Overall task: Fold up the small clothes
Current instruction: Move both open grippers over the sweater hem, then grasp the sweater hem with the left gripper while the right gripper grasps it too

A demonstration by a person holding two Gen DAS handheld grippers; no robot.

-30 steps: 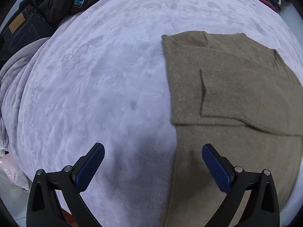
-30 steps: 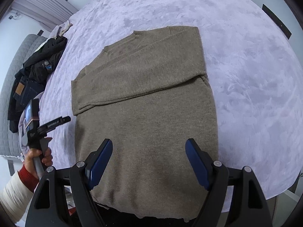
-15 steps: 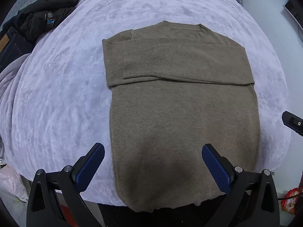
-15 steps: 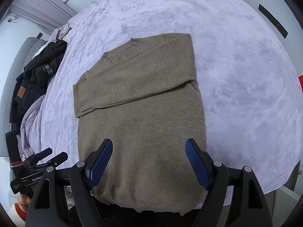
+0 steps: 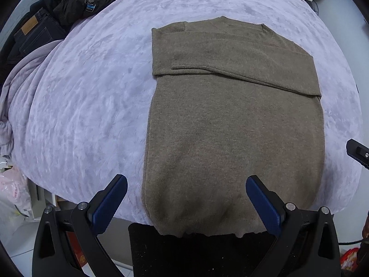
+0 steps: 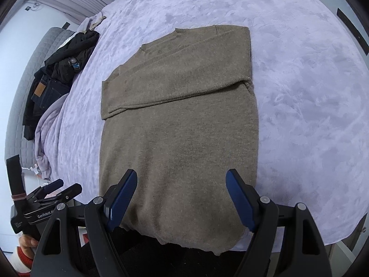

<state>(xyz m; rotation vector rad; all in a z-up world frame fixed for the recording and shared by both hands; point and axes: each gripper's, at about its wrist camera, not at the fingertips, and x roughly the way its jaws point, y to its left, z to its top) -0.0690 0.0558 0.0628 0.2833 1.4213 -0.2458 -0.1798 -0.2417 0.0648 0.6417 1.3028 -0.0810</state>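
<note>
Along the near edge of the bed (image 5: 76,97), the brown sweater (image 5: 233,129) lies flat with sleeves folded across its chest, hem overhanging. Left tongs (image 5: 186,204) and right tongs (image 6: 181,198) hover above it, both wide and empty. A lopsided hem grab could skew the fold or drag the sleeves loose. The hem's underside is hidden.

Each handheld tool is a black plastic two-finger gripper (image 5: 186,204) with triangular cut-outs in its arms and silver round screw heads at the pivots. The fingers carry ribbed dark blue pads (image 5: 108,204). The second black gripper (image 6: 180,202) is identical. White "GenRobot" lettering marks one body. A red cuff on a white sleeve (image 6: 22,256) covers the wrist.
</note>
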